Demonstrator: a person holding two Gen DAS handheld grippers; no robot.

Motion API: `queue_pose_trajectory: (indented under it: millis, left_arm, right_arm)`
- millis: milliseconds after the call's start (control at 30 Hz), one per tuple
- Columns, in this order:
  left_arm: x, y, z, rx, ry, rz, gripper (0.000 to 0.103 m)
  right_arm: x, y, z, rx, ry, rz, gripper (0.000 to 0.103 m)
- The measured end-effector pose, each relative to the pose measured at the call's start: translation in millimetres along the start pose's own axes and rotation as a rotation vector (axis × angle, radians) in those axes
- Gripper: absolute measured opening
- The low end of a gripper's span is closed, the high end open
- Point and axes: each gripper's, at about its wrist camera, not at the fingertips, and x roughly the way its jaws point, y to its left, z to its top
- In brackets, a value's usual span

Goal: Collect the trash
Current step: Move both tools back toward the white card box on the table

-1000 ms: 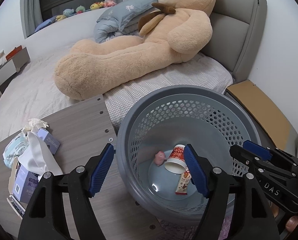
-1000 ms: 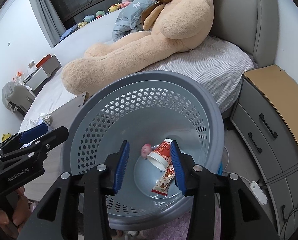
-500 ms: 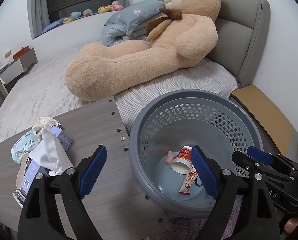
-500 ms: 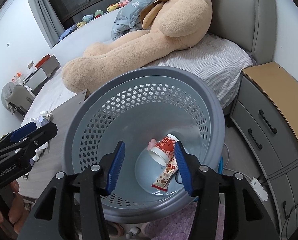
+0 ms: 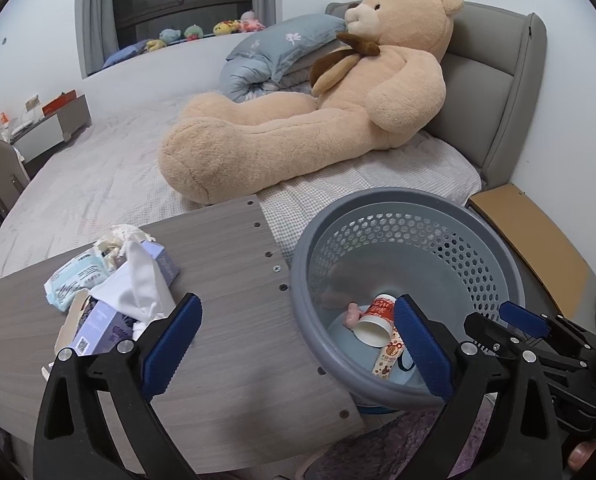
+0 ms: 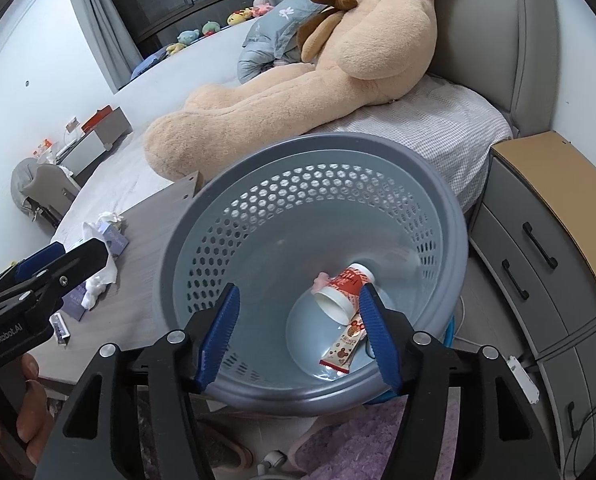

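Each handheld gripper is a black plastic frame that forks into two arms, and each arm ends in a long blue pad with a finely ribbed inner face. On the left gripper [image 5: 298, 344] a round silver screw head sits on each arm behind the pad, with another further out. The right gripper [image 6: 298, 336] has the same silver screws, two to an arm. Seen side-on at 9 o'clock in the right wrist view, the left gripper's black body bears white lettering reading "GenRobot.AI" and a small screw near its blue-tipped end. Bare fingertips [image 6: 26, 372] curl round the handle below that lettering.
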Motion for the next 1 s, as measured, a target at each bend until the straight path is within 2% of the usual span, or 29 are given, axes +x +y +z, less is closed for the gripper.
queue_pose_trajectory:
  millis: [300,900,1000]
  left_arm:
    - [-20,34,-19,-0.058,-0.024,0.068,0.095]
    - [-49,146,-75,-0.250,-0.009,0.314,0.095]
    - [-51,162,-85,-0.284,0.006,0.335,0.095]
  right_arm:
    - [-6,33,-15,-0.065,-0.004,0.024,0.061]
    - [-5,108,-32,-0.177,0.011,0.129,0.063]
    - [-3,124,-31,-0.205,0.007,0.148,0.063]
